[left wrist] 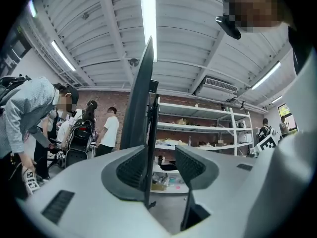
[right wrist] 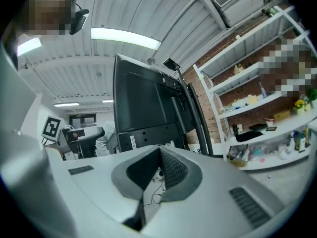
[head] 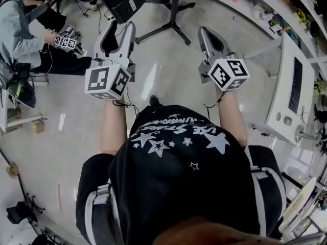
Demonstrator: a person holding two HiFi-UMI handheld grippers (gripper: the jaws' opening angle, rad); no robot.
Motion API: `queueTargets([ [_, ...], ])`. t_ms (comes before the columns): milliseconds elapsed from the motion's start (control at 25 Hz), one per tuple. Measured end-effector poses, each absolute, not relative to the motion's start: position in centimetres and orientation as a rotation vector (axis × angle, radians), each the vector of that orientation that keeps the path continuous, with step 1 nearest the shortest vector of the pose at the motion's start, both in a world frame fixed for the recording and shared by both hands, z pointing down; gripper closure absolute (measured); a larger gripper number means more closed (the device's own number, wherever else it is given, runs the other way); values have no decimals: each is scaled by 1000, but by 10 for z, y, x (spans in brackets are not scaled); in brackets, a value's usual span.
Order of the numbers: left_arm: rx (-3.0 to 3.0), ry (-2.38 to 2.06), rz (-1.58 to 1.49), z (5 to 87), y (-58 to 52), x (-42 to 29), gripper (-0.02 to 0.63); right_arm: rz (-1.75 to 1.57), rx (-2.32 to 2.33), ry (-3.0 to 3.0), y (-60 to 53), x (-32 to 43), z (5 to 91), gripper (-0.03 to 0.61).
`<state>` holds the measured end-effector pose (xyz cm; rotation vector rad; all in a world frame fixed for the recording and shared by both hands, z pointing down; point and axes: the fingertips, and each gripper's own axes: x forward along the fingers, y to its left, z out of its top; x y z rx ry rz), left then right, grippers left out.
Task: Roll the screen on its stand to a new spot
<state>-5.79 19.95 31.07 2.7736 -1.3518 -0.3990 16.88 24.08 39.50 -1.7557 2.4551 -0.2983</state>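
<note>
Head view, screen: the dark screen (head: 120, 1) sits at the top edge, straight ahead of the person; its stand (head: 171, 27) spreads its legs on the floor (head: 153, 75).
Head view, nearer hand: the left hand-held gripper (head: 122, 25) points at the screen's lower corner, just short of it; the right hand-held gripper (head: 204, 32) is further off, beside the stand's legs.
Head view, room: open floor lies in front; a seated person (head: 20, 40) is on the left, and a bench (head: 286, 86) on the right.
Left gripper view, jaws: the left hand-held gripper (left wrist: 161, 162) is about half open, gripping nothing.
Left gripper view, screen: the screen (left wrist: 141, 103) stands upright and edge-on, in line with the gap and close to the left pad; I cannot tell whether it touches.
Right gripper view, jaws: the right hand-held gripper (right wrist: 159, 155) has its pads together, with nothing between them.
Right gripper view, screen: the screen's back (right wrist: 143, 103) is ahead and slightly left, well apart from the tips.
Judgement: the left one looks best placed to take the edge.
</note>
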Motion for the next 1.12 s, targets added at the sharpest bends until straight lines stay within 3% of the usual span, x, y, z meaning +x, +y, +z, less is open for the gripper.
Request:
queueTargets([
  [160, 2764, -1321, -379, 316, 222, -50, 411, -293, -1740, 2463, 257, 172, 394, 572],
  [400, 2730, -1362, -321, 324, 260, -42, 548, -337, -1707, 2481, 288, 180, 402, 572],
  [560, 2738, -1370, -281, 333, 290, -32, 601, -366, -1682, 2505, 310, 186, 413, 572],
  [1120, 2754, -1356, -226, 347, 343, -15, 603, -382, -1629, 2574, 353, 190, 424, 572],
])
